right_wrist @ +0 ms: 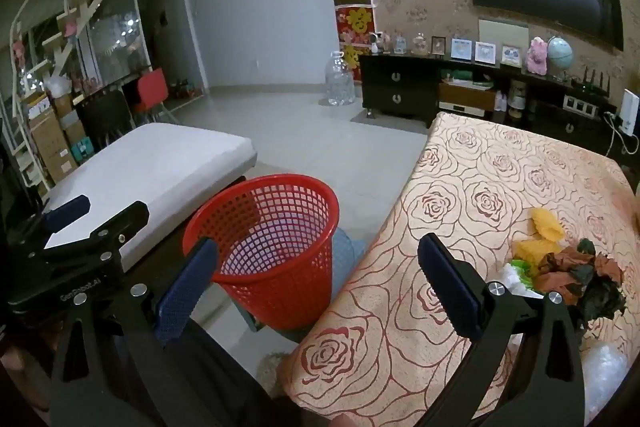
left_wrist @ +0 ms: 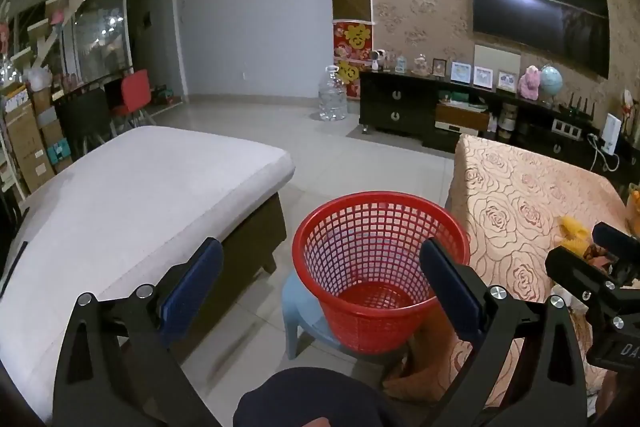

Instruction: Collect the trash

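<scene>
My left gripper (left_wrist: pixel 322 277) hangs spread wide right over the red basket (left_wrist: pixel 372 267) — its mouth gapes straight below, nothing across it. The white bench (left_wrist: pixel 140 195) hems that side, the rose-patterned table (right_wrist: pixel 460 227) hems the other; bare tile floor (right_wrist: pixel 328 147) runs between them. My right gripper (right_wrist: pixel 318 279), fingers apart, straddles the table's near edge — flat cloth ahead, then the trash pile (right_wrist: pixel 560 263) heaped just past the right finger.
</scene>
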Action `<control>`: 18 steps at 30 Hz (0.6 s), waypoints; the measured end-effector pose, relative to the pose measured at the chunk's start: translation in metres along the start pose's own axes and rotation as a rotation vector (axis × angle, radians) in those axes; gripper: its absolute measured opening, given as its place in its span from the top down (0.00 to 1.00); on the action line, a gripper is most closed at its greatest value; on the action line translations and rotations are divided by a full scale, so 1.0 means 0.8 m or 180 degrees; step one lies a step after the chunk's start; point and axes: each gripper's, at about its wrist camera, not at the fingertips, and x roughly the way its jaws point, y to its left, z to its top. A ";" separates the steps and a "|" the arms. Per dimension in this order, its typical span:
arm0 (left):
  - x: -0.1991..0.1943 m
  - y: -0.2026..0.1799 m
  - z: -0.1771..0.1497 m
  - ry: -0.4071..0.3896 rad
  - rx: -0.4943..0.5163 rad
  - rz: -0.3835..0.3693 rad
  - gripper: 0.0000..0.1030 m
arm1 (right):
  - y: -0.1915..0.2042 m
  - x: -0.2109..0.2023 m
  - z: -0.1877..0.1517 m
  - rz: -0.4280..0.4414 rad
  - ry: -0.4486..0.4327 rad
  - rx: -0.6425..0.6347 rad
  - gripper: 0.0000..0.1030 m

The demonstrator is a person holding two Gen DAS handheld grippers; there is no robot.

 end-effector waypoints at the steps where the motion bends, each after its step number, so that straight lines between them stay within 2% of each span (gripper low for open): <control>1: 0.001 -0.001 -0.001 -0.0002 0.0003 0.0004 0.08 | 0.001 -0.001 0.001 0.0000 -0.0004 -0.0002 0.06; 18: 0.000 0.004 -0.004 -0.0012 0.0000 -0.0014 0.08 | 0.008 -0.005 0.002 0.0015 0.0001 -0.0005 0.06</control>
